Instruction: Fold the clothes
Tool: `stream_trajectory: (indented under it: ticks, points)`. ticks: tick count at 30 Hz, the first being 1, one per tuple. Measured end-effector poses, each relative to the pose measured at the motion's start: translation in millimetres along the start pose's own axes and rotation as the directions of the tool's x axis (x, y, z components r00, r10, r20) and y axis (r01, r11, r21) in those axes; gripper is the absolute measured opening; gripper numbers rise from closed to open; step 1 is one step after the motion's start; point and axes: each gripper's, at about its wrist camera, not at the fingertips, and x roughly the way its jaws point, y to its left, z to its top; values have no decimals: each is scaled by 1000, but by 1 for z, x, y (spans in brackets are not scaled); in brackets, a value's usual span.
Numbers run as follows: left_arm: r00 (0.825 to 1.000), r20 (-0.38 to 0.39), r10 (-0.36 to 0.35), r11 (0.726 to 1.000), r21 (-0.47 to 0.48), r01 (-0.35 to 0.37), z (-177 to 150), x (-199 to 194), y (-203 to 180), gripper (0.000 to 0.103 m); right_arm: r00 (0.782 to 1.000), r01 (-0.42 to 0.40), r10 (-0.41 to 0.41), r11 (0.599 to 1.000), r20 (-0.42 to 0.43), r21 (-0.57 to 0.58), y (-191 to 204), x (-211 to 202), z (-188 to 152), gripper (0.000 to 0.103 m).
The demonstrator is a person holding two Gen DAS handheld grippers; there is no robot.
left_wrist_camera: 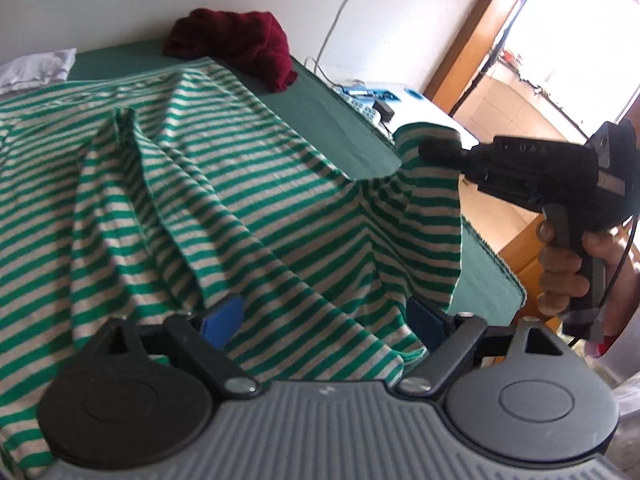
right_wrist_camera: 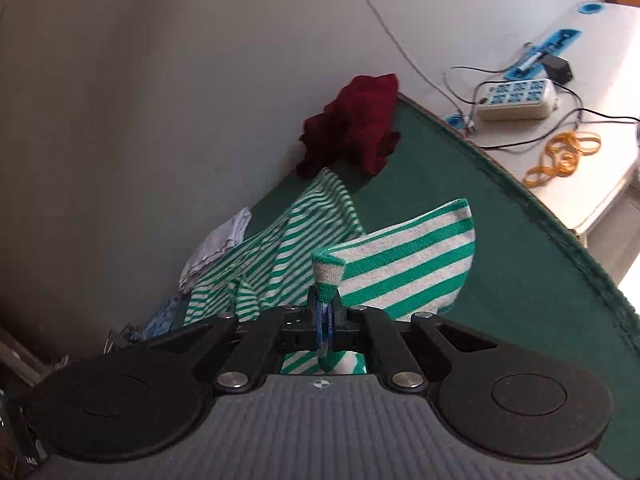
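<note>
A green-and-white striped shirt [left_wrist_camera: 208, 184] lies rumpled over a table with a dark green cover [left_wrist_camera: 332, 120]. My left gripper [left_wrist_camera: 322, 324] stands wide open low over the shirt's near part; striped cloth lies between its blue pads [left_wrist_camera: 222, 320], which do not press on it. At the right, a hand [left_wrist_camera: 560, 264] holds my right gripper [left_wrist_camera: 434, 148], which has a corner of the shirt lifted off the table edge. In the right wrist view that gripper [right_wrist_camera: 326, 320] is shut on a pinched fold of the striped shirt [right_wrist_camera: 404, 264], whose hem stands up beyond the fingertips.
A crumpled maroon garment [left_wrist_camera: 236, 46] lies at the far edge by the wall. A white cloth [left_wrist_camera: 36, 68] sits at the far left. Beside the green cover, a white surface holds a power strip [right_wrist_camera: 516, 98], cables and orange rubber bands [right_wrist_camera: 560, 156]. A bright doorway [left_wrist_camera: 560, 40] is at the right.
</note>
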Motion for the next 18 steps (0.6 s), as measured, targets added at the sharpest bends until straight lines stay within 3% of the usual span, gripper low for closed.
stream_trajectory:
  ticks: [3, 7, 12, 15, 18]
  points:
    - [998, 67, -19, 992, -126, 27, -2, -28, 26, 88, 990, -118, 102, 978, -99, -171, 42, 22, -19, 3]
    - [993, 85, -78, 960, -262, 97, -14, -32, 45, 88, 945, -245, 154, 918, -289, -311, 73, 49, -61, 3]
    - [976, 74, -205, 936, -278, 218, -23, -21, 32, 88, 948, -195, 87, 918, -305, -344, 67, 54, -74, 3]
    - [968, 55, -245, 936, -249, 251, -13, -8, 24, 88, 953, -178, 77, 925, -293, -336, 61, 48, -72, 3]
    - [966, 26, -257, 932, -259, 255, -4, 10, 28, 88, 951, -184, 58, 898, -305, -401, 66, 47, -81, 4]
